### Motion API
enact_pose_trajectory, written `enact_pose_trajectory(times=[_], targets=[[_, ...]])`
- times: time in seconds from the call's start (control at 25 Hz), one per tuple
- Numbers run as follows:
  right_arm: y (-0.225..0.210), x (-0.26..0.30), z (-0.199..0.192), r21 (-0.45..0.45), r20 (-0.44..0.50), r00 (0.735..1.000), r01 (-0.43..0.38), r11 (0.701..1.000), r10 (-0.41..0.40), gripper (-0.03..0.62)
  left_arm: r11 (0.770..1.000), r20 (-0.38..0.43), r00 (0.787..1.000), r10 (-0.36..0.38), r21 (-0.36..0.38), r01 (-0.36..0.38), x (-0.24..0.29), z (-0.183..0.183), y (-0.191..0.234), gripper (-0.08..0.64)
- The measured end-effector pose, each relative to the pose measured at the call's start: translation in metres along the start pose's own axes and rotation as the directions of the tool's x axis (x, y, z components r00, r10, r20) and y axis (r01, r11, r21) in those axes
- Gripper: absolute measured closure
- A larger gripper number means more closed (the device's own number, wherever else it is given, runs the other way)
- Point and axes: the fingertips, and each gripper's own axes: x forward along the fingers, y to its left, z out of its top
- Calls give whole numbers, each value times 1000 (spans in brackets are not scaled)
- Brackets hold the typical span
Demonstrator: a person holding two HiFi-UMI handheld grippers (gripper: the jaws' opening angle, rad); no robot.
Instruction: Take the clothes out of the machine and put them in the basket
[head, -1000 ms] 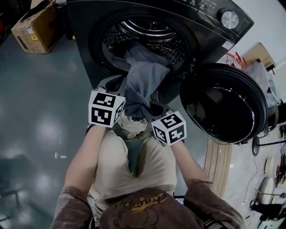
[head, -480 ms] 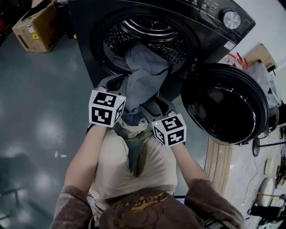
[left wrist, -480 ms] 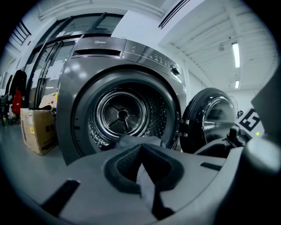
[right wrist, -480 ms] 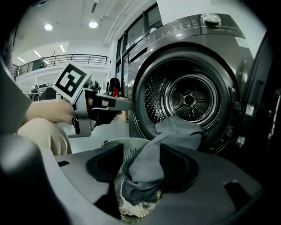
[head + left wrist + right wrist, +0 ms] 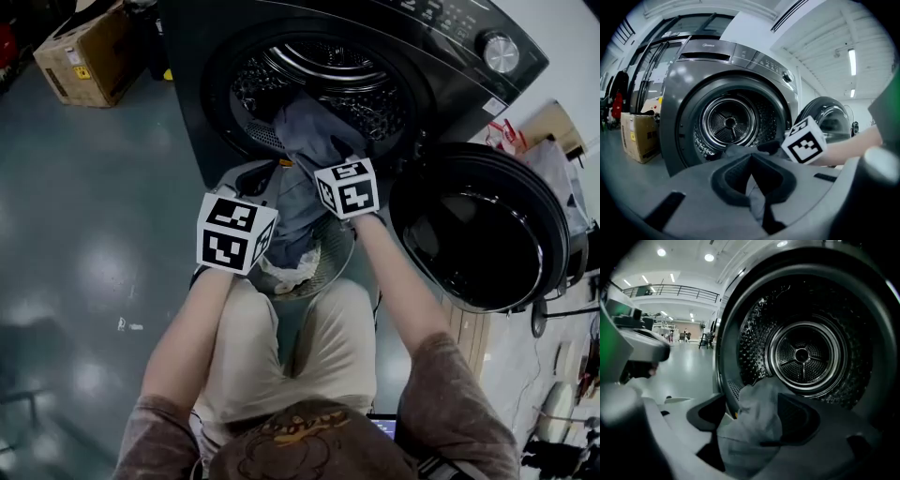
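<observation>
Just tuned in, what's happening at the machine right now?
A person is pulling a grey garment out of the machine. The left gripper is shut on the garment's lower part, above the basket, which already holds some pale cloth. The right gripper is up at the drum mouth; its jaws have just been opening and stand apart, with the garment between them but not clamped. The garment's upper end lies in the drum.

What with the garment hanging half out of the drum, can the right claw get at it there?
Probably yes: the right claw, its jaws just opened, straddles the grey garment at the drum mouth, nothing blocking.
</observation>
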Motion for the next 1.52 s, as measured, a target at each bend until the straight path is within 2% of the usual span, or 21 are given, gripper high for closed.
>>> enact_pose_trajectory(times=[0.16, 0.24, 0.36, 0.44, 0.56, 0.64, 0.68, 0.72, 0.84, 0.92, 0.96, 1.08, 1.24, 1.4, 1.52], targets=[[-29, 49, 3, -48, -91, 995, 22, 999, -27, 222, 1000, -6, 1000, -6, -5, 6, 0, -1, 1, 554], [-44, 67, -1, -30, -142, 989, 37, 999, -41, 198, 1000, -11, 1000, -13, -4, 13, 0, -2, 0, 554], [-60, 87, -17, 17, -213, 975, 73, 997, -67, 196, 1000, -17, 1000, -21, -8, 21, 0, -3, 0, 554], [-64, 97, -28, 10, -247, 965, 88, 996, -83, 196, 1000, -20, 999, -25, -17, 25, 1, -4, 0, 554], [-64, 107, -33, 25, -288, 956, 59, 998, -50, 187, 999, -24, 999, -39, -21, 38, 1, -5, 0, 554], [-62, 108, -31, 43, -304, 953, 24, 999, -10, 213, 999, -24, 999, -43, -23, 43, 1, -5, 1, 554], [-62, 107, -30, 43, -303, 953, 16, 999, -2, 244, 999, -24, 999, -44, -24, 44, 1, -5, 1, 554], [-63, 105, -30, 38, -298, 954, 17, 999, -5, 342, 999, -24, 999, -46, -25, 45, 1, -5, 1, 554], [-63, 98, -28, -7, -273, 961, 37, 999, -38, 450, 998, -25, 998, -50, -24, 50, 1, -6, -1, 554], [-60, 93, -23, -29, -247, 967, 55, 998, -60, 549, 999, -30, 998, -51, -22, 50, 2, -7, -2, 554], [-57, 90, -20, -22, -231, 971, 63, 998, -66, 570, 999, -34, 998, -51, -20, 50, 2, -7, -1, 554], [-45, 75, -16, 26, -183, 982, 44, 999, -39, 578, 999, -42, 998, -50, -18, 50, 2, -9, 0, 554], [-16, 34, -10, 51, -109, 993, -46, 998, 51, 581, 999, -45, 998, -50, -16, 50, 4, -10, -1, 554], [14, -21, -7, 112, -27, 991, -130, 985, 134, 581, 999, -46, 998, -52, -12, 51, 8, -11, -3, 554], [42, -57, -17, 122, -24, 982, -185, 975, 189, 581, 999, -40, 998, -44, -10, 44, 10, -10, -3, 554]])
